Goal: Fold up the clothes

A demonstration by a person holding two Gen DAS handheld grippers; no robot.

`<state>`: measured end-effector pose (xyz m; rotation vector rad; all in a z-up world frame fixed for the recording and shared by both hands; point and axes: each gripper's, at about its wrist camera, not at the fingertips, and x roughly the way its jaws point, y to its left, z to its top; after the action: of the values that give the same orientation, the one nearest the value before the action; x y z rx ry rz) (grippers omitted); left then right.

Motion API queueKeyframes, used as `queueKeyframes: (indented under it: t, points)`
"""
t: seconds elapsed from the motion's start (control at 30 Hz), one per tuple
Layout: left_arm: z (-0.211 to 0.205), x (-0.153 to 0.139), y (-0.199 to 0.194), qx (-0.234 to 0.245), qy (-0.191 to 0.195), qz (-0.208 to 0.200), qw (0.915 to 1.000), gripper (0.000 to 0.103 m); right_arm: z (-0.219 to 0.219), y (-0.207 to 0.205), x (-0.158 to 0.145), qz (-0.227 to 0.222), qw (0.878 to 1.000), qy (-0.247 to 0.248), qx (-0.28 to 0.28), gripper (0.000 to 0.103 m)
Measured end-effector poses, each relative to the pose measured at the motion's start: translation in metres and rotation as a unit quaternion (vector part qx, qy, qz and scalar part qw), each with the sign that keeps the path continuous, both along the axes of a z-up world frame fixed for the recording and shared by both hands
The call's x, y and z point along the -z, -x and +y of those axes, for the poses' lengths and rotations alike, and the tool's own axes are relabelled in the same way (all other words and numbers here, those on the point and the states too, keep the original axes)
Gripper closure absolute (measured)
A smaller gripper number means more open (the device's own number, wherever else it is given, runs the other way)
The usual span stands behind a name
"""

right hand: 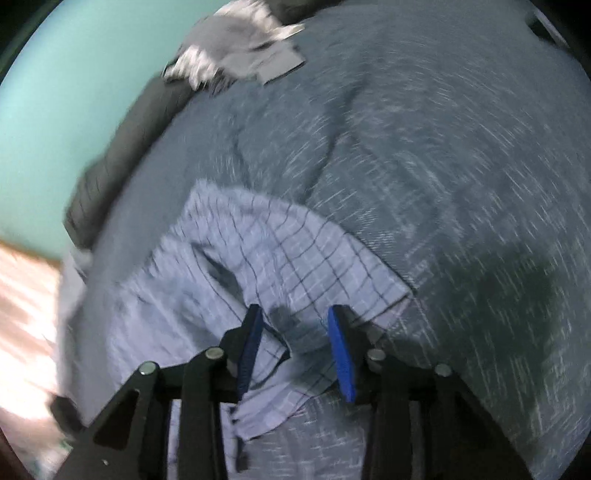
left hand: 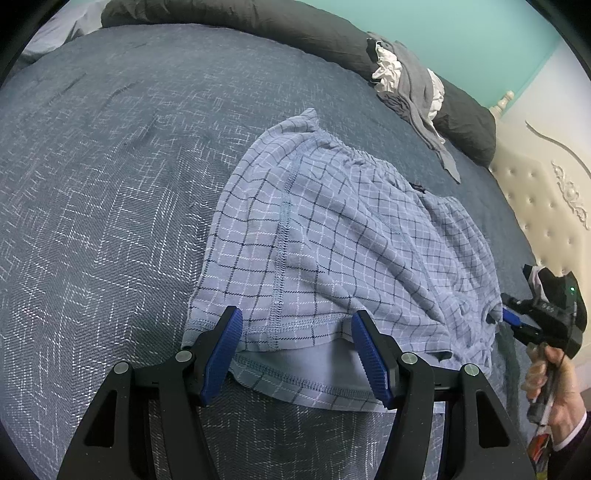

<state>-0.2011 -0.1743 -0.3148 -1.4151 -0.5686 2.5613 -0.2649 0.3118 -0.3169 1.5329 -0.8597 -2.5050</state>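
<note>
A bed is covered by a blue-grey bedspread (left hand: 110,192) woven with pale flecks, and a long dark grey pillow (left hand: 258,22) lies along its far edge, against a turquoise wall (left hand: 461,33). At the right side of the bed stands a cream tufted headboard (left hand: 546,206) with carved scrollwork and a small turned post at its top. In the right wrist view, which is blurred, the same bedspread (right hand: 424,147) fills most of the picture, with the wall (right hand: 74,103) at upper left.
</note>
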Motion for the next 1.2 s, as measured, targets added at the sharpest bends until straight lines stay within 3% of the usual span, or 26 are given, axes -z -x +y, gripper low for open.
queueKeyframes:
  t: [0.1, 0.17, 0.43, 0.73, 1.03, 1.2]
  points:
    - [-0.001, 0.0, 0.0, 0.001, -0.004, 0.001, 1.0, 0.038, -0.004, 0.001, 0.0, -0.003, 0.999, -0.04, -0.013, 0.096]
    - [-0.002, 0.0, -0.001, 0.001, -0.005, 0.001, 1.0, 0.038, 0.002, -0.002, -0.004, 0.005, 0.999, -0.043, -0.011, 0.1]
    - [-0.001, 0.001, -0.002, 0.0, -0.003, 0.001, 1.0, 0.038, 0.024, -0.012, -0.023, 0.038, 0.998, -0.057, 0.0, 0.1]
    - [0.002, 0.001, -0.003, -0.002, -0.004, 0.001, 1.0, 0.038, 0.063, -0.025, -0.033, 0.078, 0.994, -0.004, 0.076, 0.101]
    - [-0.011, -0.012, -0.005, -0.025, -0.022, 0.001, 0.9995, 0.037, 0.077, -0.011, -0.008, 0.044, 0.995, 0.039, 0.081, 0.1]
    - [-0.032, -0.022, -0.015, -0.045, -0.021, 0.012, 0.9987, 0.037, 0.079, -0.02, -0.015, 0.073, 0.99, 0.047, 0.108, 0.097]
